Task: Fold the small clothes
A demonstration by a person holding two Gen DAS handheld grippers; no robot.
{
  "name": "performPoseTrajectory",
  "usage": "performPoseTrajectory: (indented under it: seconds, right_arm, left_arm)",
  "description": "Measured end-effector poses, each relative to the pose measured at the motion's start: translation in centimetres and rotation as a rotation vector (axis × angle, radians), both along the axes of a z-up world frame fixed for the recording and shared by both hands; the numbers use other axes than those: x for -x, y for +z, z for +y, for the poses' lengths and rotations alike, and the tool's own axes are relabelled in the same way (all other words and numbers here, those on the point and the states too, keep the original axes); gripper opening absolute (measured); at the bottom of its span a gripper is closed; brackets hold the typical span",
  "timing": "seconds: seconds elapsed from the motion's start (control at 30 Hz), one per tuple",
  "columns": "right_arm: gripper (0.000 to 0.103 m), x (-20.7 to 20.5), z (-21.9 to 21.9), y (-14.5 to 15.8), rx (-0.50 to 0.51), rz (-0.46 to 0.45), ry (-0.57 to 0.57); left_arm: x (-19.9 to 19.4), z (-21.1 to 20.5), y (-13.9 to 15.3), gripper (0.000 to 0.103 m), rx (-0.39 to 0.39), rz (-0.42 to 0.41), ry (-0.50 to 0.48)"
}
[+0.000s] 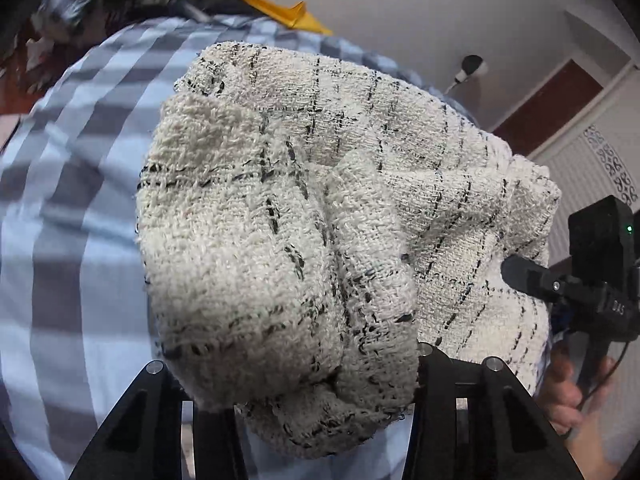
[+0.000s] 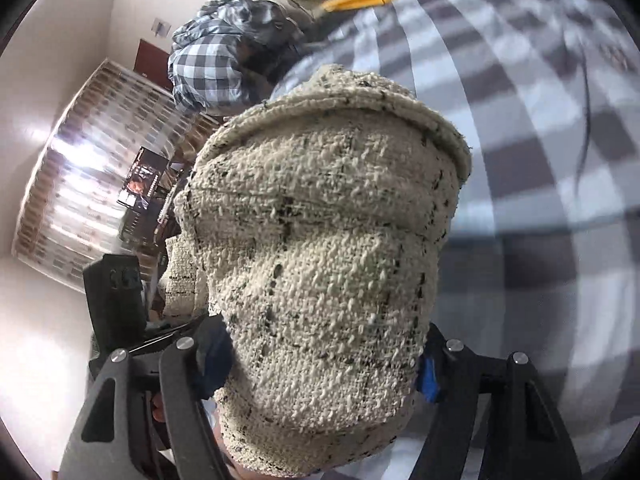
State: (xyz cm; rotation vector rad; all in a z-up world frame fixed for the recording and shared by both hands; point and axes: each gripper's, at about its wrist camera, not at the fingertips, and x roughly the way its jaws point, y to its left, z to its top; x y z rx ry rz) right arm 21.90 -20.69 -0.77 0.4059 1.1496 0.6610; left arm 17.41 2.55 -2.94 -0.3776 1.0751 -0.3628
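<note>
A cream woven cloth with thin black check lines (image 1: 304,240) hangs bunched in front of the left wrist camera. My left gripper (image 1: 320,412) is shut on its lower edge; the cloth hides the fingertips. The same cloth (image 2: 328,272) fills the right wrist view, draped over my right gripper (image 2: 320,408), which is shut on it. Both grippers are raised and tilted upward, close to the person's chest. The right gripper (image 1: 568,284) shows at the right edge of the left wrist view, against the cloth's far side. The left gripper (image 2: 116,300) shows at left in the right wrist view.
The person's grey and white checked shirt (image 1: 68,208) stands right behind the cloth, also in the right wrist view (image 2: 540,140). White ceiling (image 1: 440,8) and a wall fan (image 1: 472,68) are above. A curtained window (image 2: 80,184) is at left.
</note>
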Motion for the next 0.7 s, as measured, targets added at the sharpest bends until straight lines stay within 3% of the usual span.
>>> performPoseTrajectory:
  seconds: [0.13,0.27,0.4,0.57,0.67,0.7]
  right_arm:
    - [0.067,-5.6,-0.6,0.8,0.025,0.015,-0.028]
    - [0.067,-11.6,-0.6,-1.7,0.038,0.045,-0.054]
    - [0.067,-15.6,-0.7,-4.2,0.036,0.088,-0.066]
    - [0.070,-17.7,0.6,-9.4,0.078,0.217,-0.054]
    - [0.087,-16.9,-0.3,-10.3,0.051,0.195,-0.095]
    - [0.089,-16.6,-0.6,-10.0,0.052,0.194,-0.108]
  left_arm:
    - [-6.0,-0.7,0.4,0.045,-0.001,0.003,0.002]
    - [-12.4,-1.4,-1.2,0.044,0.002,0.010,0.017]
    - [-15.0,-0.3,-5.0,0.044,0.037,0.031,0.037]
    - [-16.8,1.0,-11.2,0.047,0.056,0.151,0.070]
    - [-16.0,2.4,-11.8,0.072,0.107,0.133,0.099]
    - [-15.6,3.1,-11.5,0.090,0.070,0.144,0.132]
